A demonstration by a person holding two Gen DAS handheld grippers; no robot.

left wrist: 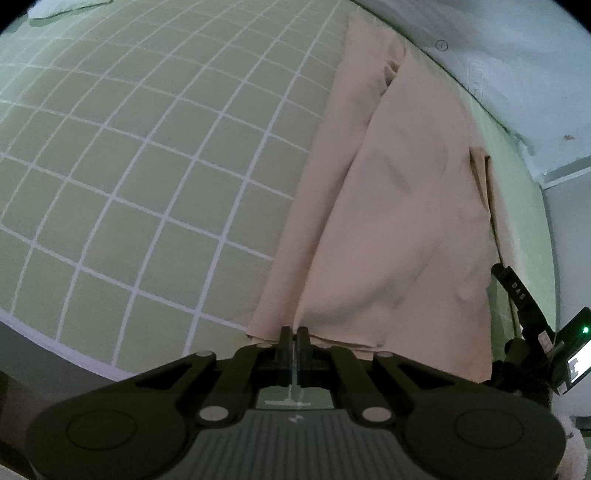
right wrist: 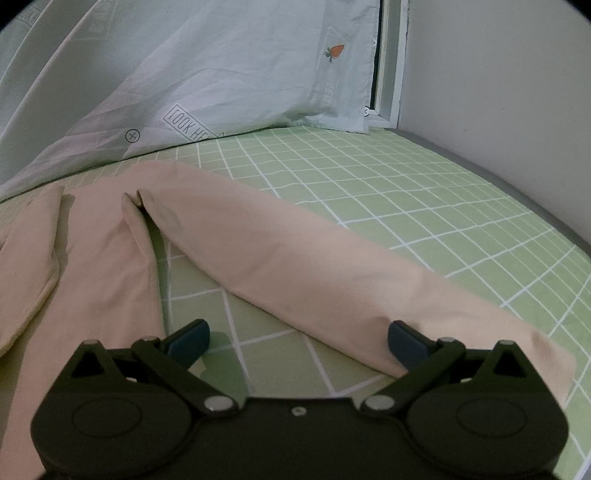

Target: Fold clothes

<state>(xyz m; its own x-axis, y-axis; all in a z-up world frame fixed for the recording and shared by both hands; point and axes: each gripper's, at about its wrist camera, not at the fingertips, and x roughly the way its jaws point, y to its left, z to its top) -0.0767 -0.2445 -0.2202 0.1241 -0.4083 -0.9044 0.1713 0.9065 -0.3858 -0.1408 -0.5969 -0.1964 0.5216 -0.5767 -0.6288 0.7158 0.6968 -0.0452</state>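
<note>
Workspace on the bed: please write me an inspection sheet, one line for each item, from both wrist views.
Surface: green sheet with a white grid, on a bed.
Job's things: beige garment, apparently trousers, lying on the sheet, partly folded, legs spread apart.
Clutter: pale cloth at the far corner of the sheet.
Grippers: left hand-held gripper shut, its tips at the garment's near edge; whether it pinches cloth cannot be told. Right hand-held gripper open, over the gap between the legs, holding nothing.
Cables: nothing seen.
Surroundings: light blue printed curtain hanging behind the bed, white wall beside it.
</note>
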